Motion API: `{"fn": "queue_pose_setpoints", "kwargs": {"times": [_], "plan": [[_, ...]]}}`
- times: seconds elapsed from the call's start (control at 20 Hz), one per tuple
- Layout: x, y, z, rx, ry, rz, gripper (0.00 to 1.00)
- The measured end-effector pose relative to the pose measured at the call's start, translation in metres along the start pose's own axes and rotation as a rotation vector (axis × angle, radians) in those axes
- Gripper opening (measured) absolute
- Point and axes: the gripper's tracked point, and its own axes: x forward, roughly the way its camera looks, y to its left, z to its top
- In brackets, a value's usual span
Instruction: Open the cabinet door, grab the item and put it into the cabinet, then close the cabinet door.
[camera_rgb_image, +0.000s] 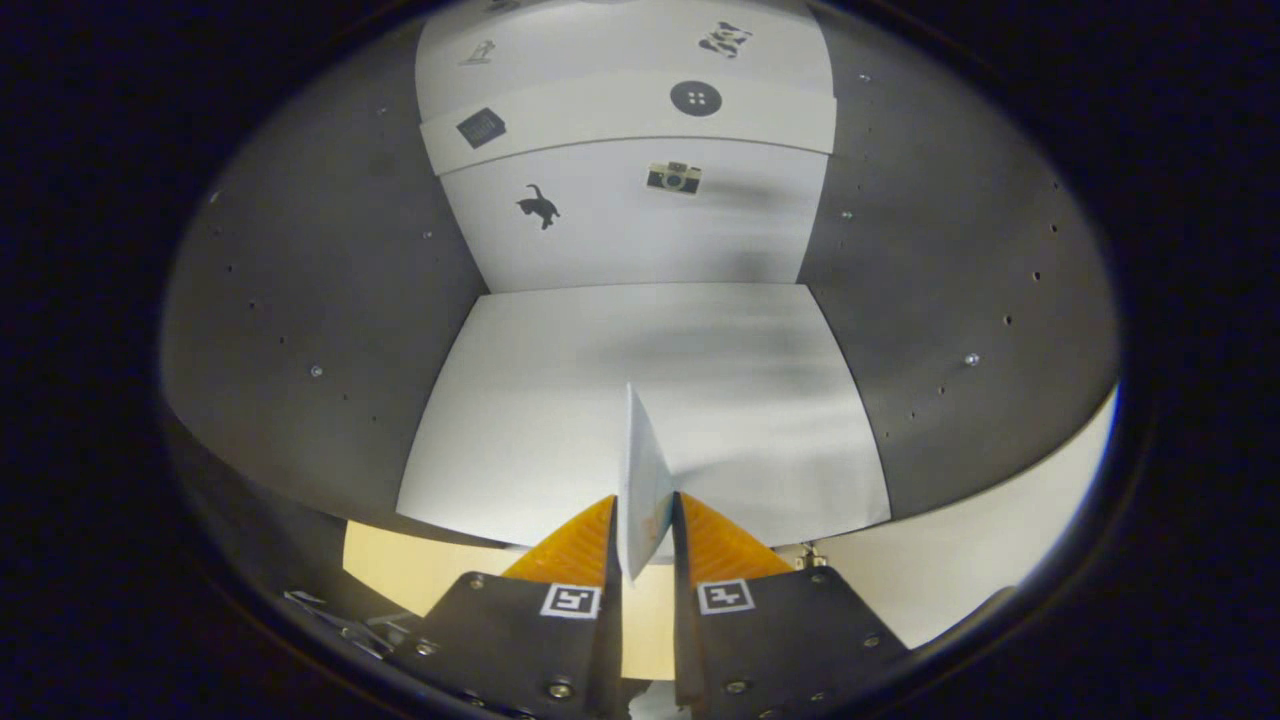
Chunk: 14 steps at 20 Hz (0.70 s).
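The gripper (645, 520) had both fingers pressed in tight on a thin flat card (643, 480), one on each face, with barely a slit between them. The card stood on edge, upright, its top corner poking up ahead of the fingertips; it looked pale with a hint of colour near the pinch. And it was right at the mouth of the cabinet (300, 330), hovering over the front lip of the white shelf floor (560, 390), not resting on it as far as I could tell. Beyond the card the shelf ran back, bare and shadowed. Grey side walls rose left and right, dotted with peg holes. At the back, white panels carried small pictures: a black cat (539, 206), a camera (674, 178), and higher up a round button (695, 98) and a dark square (481, 128). Below the shelf's front edge, a cream surface (400, 570) showed beside the fingers.
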Motion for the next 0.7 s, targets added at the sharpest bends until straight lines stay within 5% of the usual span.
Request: {"fn": "queue_pose_setpoints", "kwargs": {"times": [0.35, 0.7], "plan": [[0.004, 0.008, 0.005, -0.002, 0.006, 0.018, 0.21], [0.002, 0.022, 0.01, -0.006, -0.051, 0.035, 0.37]]}}
